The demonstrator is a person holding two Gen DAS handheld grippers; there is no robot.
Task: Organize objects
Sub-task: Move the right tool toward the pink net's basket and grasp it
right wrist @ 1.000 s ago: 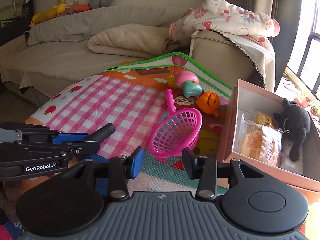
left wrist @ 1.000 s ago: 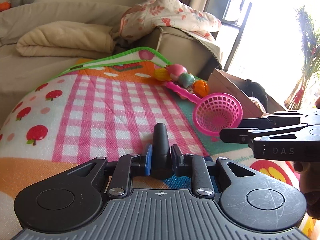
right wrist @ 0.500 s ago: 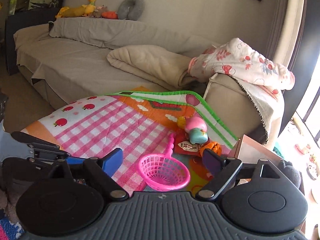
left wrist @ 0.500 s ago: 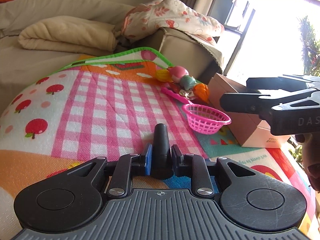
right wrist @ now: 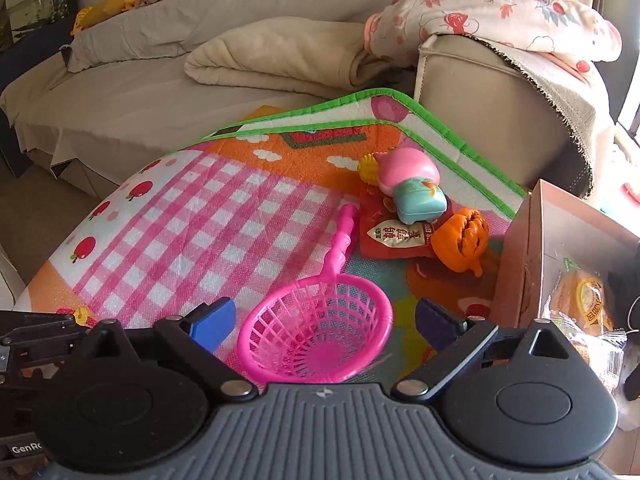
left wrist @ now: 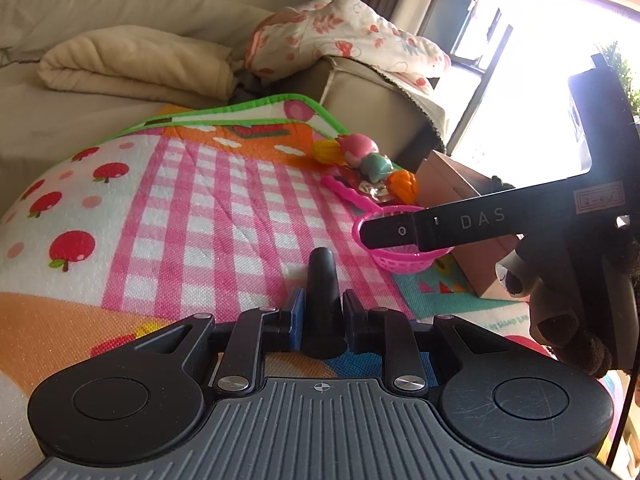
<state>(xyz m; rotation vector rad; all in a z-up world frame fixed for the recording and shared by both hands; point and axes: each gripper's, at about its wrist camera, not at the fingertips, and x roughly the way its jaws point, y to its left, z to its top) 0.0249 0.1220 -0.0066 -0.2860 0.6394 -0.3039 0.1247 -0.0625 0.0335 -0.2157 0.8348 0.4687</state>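
Two handheld grippers work over a colourful play mat (right wrist: 208,216) spread on the floor beside a beige sofa (right wrist: 168,80). Left gripper (left wrist: 320,312) is clenched around a black cylindrical object (left wrist: 322,292), which stands up between its blue pads above the pink checked part of the mat. Right gripper (right wrist: 324,320) has its jaws opening wide; a pink plastic net basket (right wrist: 320,332) lies on the mat between the spread fingers, and neither pad presses on it. The basket's long handle points away toward the mat's far edge. Near the far right corner of the mat sits a cluster of toys: a pink and teal toy (right wrist: 412,184), an orange pumpkin toy (right wrist: 462,238), a small yellow toy (right wrist: 368,168) and a red snack packet (right wrist: 396,236). Just off the mat's right edge stands an open cardboard box (right wrist: 520,256) holding a wrapped snack (right wrist: 584,300). A folded cream blanket (right wrist: 280,56) and a floral quilt (right wrist: 500,4) rest on the sofa.
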